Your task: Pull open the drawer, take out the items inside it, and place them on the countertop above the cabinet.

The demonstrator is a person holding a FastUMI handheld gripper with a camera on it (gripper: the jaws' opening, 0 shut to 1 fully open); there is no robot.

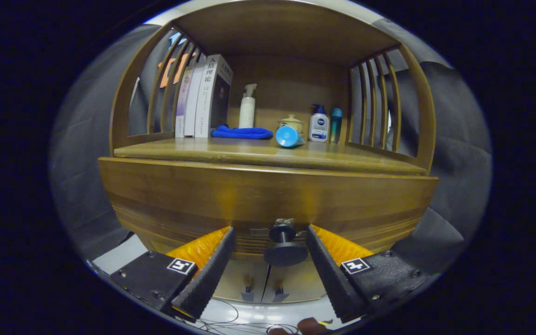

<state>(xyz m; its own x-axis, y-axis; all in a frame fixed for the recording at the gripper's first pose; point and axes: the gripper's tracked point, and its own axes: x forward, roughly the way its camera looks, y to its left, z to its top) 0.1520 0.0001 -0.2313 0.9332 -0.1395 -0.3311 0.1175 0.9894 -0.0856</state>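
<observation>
Gripper view: the hand-held gripper stands wide, its two fingers splayed to either side of the dark round drawer knob, touching neither it nor the wood. The knob sits between the fingertips, its stem pointing straight back at the camera out of the curved brown wooden drawer front, which lies shut and flush with the cabinet, its long axis running side to side. What the drawer holds is hidden behind that front. Below the knob the cabinet's lower doors are half covered by the fingers, and their small handles are hard to make out.

Above the drawer, the wooden countertop (the cabinet's shelf, with slatted sides and a roof over it) carries a row of things well beyond the fingers. Three upright books lean at the left-hand slats. Beside them lies a folded blue cloth, with a white pump bottle standing behind it. A light-blue cup lies tipped on its side, its mouth toward the camera, in front of a small cream lidded pot that it partly hides. A white bottle with a blue cap and a slim teal bottle stand near the right-hand slats.

On the pale floor under the gripper, thin cables are cut off and unclear.
</observation>
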